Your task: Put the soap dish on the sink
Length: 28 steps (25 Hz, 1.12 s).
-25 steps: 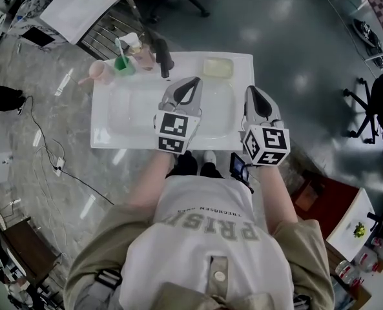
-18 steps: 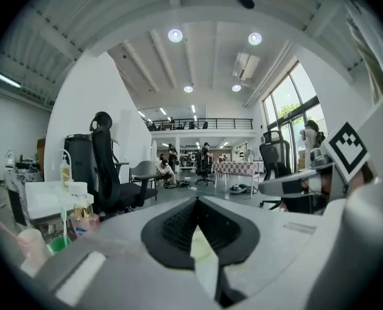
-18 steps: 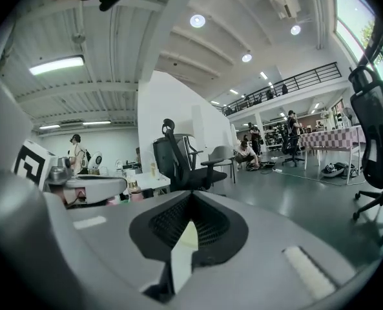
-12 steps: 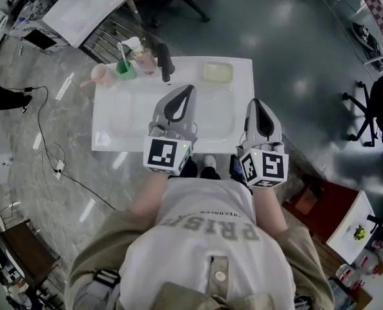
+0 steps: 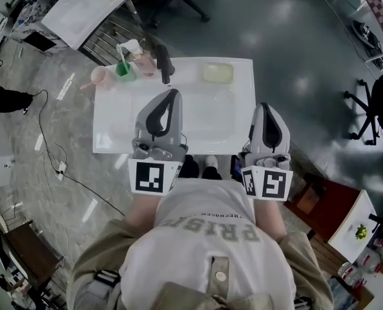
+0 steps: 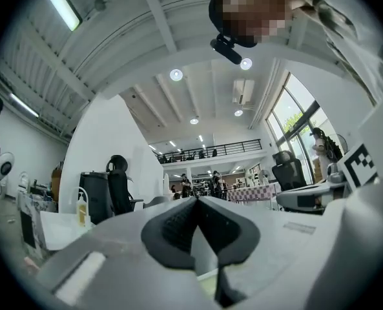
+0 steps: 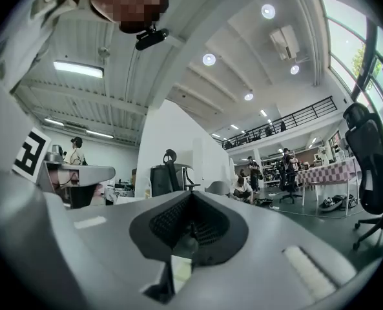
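The pale yellow-green soap dish (image 5: 217, 73) rests on the back right corner of the white sink (image 5: 113, 124), beside the black faucet (image 5: 165, 62). My left gripper (image 5: 172, 94) hangs over the sink's front half, shut and holding nothing. My right gripper (image 5: 265, 106) hovers just past the sink's right front corner, also shut and empty. Both sit well short of the dish. In the left gripper view the jaws (image 6: 196, 202) meet and point level into the hall. The right gripper view shows its jaws (image 7: 191, 199) closed the same way; neither view shows sink or dish.
A green cup with a toothbrush (image 5: 122, 66) and a pink cup (image 5: 101, 76) stand at the sink's back left. A white table (image 5: 81, 5) lies beyond. Cables (image 5: 49, 154) trail on the floor at left. An office chair (image 5: 372, 108) stands at right.
Both grippers have risen and drawn back toward the person, tilting up from the sink to level. Both stayed shut and empty. The soap dish has not moved.
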{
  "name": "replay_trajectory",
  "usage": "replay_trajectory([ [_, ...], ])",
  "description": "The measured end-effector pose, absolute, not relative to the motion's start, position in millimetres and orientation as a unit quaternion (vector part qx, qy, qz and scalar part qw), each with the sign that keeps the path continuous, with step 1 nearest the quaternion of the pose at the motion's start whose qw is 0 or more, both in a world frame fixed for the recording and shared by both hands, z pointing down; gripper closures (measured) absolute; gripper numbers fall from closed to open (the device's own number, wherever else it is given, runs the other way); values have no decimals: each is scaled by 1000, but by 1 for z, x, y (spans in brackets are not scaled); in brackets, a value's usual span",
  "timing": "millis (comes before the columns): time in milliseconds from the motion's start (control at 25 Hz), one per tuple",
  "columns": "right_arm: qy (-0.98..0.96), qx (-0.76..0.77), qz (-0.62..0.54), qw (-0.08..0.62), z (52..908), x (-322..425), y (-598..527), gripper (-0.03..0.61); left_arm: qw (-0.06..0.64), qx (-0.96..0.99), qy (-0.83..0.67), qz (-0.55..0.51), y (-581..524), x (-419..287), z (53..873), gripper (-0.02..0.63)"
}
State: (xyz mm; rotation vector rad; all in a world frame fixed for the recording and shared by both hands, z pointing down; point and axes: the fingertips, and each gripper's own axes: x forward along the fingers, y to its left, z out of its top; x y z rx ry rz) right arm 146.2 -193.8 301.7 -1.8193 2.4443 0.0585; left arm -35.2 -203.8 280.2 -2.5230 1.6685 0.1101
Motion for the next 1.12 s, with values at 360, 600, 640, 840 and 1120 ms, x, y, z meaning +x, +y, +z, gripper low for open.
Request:
replay_trajectory([
  [360,797,-600,46,51,290,149,-192,574,72,-831,550,49,-205,-33,271,607],
  [600,792,-604,72,47,283,150,-191,577,69,-831,549,46,-204,-30,274,607],
  [640,791,-605,76,43,282,150,-191,577,68,-831,549,46,-204,-29,274,607],
  [840,792,-604,84,33,282,146,-190,578,68,-831,551,41,-204,-30,272,607],
  [1120,797,-597,92,21,288,141,-190,578,78,-828,553,42,-206,-32,265,607],
])
